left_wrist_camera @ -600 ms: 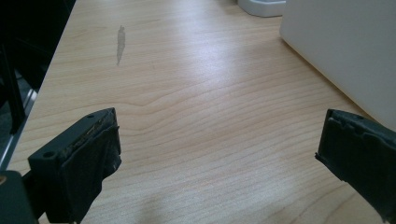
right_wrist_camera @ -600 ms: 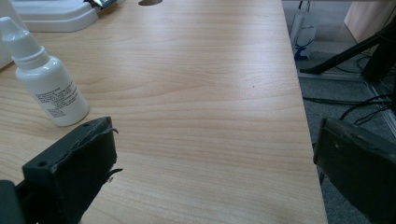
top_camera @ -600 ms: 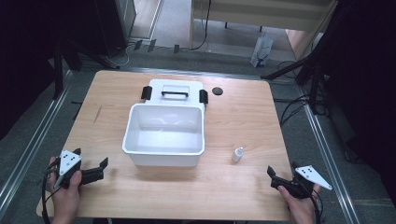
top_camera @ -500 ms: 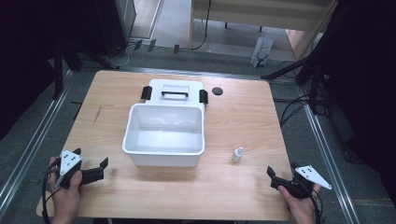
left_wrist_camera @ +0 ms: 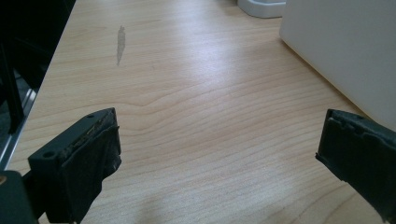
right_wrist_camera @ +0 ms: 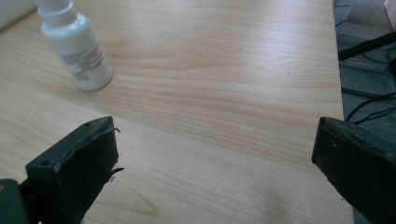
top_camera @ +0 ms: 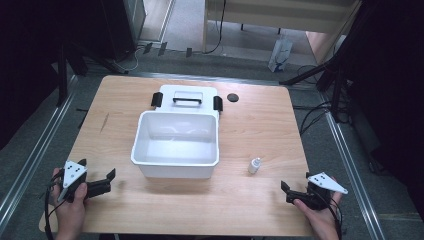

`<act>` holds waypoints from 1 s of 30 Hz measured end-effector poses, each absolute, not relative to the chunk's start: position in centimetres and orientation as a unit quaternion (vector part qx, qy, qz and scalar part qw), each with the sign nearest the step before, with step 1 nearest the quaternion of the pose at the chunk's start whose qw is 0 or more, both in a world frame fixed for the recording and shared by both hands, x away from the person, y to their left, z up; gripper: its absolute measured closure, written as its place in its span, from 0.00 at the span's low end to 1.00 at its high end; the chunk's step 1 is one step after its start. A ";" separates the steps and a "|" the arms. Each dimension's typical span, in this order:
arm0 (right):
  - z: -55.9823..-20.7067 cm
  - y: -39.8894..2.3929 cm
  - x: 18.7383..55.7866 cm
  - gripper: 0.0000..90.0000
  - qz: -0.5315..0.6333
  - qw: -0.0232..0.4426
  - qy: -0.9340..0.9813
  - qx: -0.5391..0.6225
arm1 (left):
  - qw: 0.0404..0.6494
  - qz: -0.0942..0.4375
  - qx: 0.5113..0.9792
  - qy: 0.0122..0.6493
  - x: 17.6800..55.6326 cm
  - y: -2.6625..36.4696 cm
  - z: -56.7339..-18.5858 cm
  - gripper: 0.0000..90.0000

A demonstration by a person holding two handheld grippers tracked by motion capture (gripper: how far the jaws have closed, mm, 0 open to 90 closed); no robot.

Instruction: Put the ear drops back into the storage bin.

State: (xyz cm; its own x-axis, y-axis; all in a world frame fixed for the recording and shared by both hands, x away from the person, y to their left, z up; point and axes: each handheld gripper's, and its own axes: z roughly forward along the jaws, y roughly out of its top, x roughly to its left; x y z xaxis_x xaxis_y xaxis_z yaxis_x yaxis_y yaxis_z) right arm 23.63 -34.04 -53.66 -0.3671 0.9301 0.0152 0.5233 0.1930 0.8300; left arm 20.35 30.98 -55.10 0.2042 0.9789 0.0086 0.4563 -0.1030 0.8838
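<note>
While both hands have stayed put, the spread, empty right gripper (top_camera: 289, 192) faces the bottle (top_camera: 255, 165) at eleven o'clock, untouched.

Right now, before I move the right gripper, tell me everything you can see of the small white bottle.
The small white bottle looks like smooth plastic, with a round body, a narrower white cap and fine grey print on its side. It stands upright on the wooden table, just right of the white bin and apart from it. Nothing touches it except the tabletop. The right gripper sits nearer the table's front edge, jaws wide open and empty.
</note>
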 end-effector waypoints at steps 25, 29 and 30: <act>-47.0 -26.7 29.6 0.04 0.164 0.180 0.921 0.304 | 0.401 0.325 0.666 0.538 20.4 31.1 -55.1 0.00; -46.6 -25.0 30.5 0.07 0.121 0.169 0.937 0.281 | 0.401 0.326 0.665 0.538 20.4 31.1 -55.1 0.00; -46.4 -24.7 30.7 0.09 0.114 0.165 0.940 0.276 | 0.401 0.326 0.665 0.538 20.4 31.1 -55.1 0.00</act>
